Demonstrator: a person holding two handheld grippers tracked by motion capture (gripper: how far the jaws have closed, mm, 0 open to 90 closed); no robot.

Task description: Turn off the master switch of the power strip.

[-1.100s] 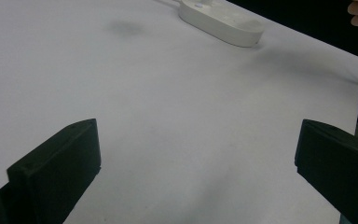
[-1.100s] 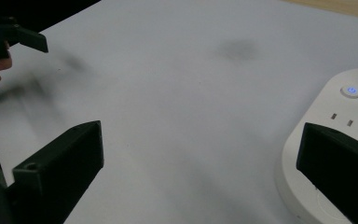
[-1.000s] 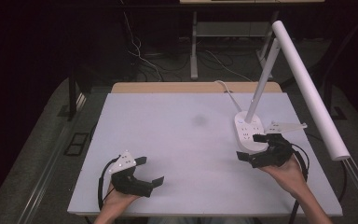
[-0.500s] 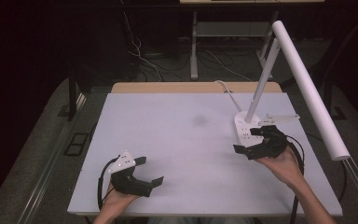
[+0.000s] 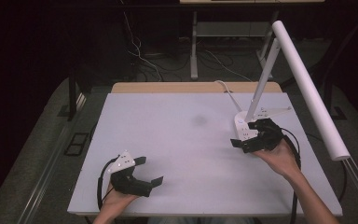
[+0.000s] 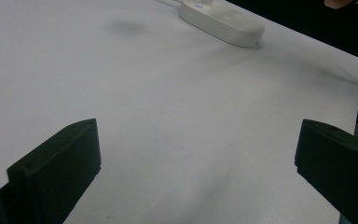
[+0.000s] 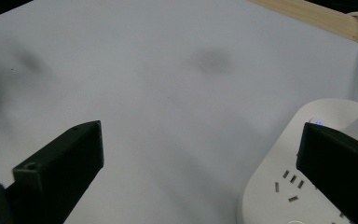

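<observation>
Where table lies: one lamp base point(image 5: 243, 127), two hand-held grippers point(image 5: 254, 138).

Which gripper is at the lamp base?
The right gripper, jaws open beside the white lamp base with sockets. The left gripper sits far off near the table's front edge.

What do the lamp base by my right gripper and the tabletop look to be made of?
Lamp base: likely moulded plastic, white, smooth with a slight sheen, rounded edges, socket slots cut in. Tabletop: matte white board, possibly laminate or foam; a wooden strip shows along its far edge.
</observation>
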